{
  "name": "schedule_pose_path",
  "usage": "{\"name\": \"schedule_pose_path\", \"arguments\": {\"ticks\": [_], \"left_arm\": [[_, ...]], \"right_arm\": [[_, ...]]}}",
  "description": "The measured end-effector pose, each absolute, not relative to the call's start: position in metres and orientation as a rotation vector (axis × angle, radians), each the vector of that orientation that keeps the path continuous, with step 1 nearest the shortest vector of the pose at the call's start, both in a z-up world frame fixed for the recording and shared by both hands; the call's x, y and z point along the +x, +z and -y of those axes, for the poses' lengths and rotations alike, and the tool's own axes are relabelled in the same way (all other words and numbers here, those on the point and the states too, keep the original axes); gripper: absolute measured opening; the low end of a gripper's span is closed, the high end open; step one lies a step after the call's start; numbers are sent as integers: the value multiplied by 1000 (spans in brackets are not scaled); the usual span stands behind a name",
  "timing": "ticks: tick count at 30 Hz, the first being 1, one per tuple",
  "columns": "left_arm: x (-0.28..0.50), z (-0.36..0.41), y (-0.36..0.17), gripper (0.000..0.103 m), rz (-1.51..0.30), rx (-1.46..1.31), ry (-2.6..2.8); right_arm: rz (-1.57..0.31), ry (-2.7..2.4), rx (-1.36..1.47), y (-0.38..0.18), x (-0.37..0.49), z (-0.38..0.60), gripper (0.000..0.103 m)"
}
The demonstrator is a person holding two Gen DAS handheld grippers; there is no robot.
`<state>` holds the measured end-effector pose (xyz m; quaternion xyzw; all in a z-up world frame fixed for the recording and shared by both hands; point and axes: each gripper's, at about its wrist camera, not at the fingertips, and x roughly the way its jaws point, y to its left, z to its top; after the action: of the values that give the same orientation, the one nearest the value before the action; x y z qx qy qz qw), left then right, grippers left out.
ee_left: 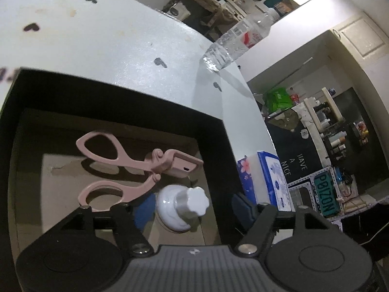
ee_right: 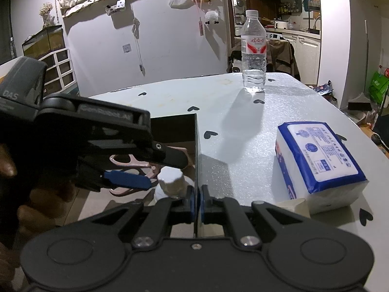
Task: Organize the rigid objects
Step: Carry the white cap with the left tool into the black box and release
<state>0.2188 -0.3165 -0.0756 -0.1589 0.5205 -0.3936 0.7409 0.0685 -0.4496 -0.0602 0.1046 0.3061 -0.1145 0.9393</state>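
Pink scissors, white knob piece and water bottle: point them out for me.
pink scissors (ee_left: 126, 160): left wrist view, on the upper handle arm near the pivot.
white knob piece (ee_left: 194, 200): left wrist view, on its scalloped cap.
water bottle (ee_right: 253, 48): right wrist view, on its label.

The left gripper (ee_right: 155, 168) hides most of the pink scissors (ee_right: 126, 160) in the right wrist view, and the black box's (ee_left: 9, 146) near wall is cut off.

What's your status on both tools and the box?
Left tool open, above the white knob inside the black box. Right tool shut on box wall. Pink scissors in box. Tissue pack, water bottle outside.
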Motion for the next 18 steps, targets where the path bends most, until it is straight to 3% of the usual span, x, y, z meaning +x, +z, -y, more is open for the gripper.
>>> {"name": "schedule_pose_path", "arguments": {"ticks": [10,18], "left_arm": [[207,306,-60,83,-1092,-321,-892],[185,285,-34,101,-935,-234,-881]], "right_arm": [[-626,-235,220,-61,69,451,5],[-627,-237,221,-62,69,452,5]]}}
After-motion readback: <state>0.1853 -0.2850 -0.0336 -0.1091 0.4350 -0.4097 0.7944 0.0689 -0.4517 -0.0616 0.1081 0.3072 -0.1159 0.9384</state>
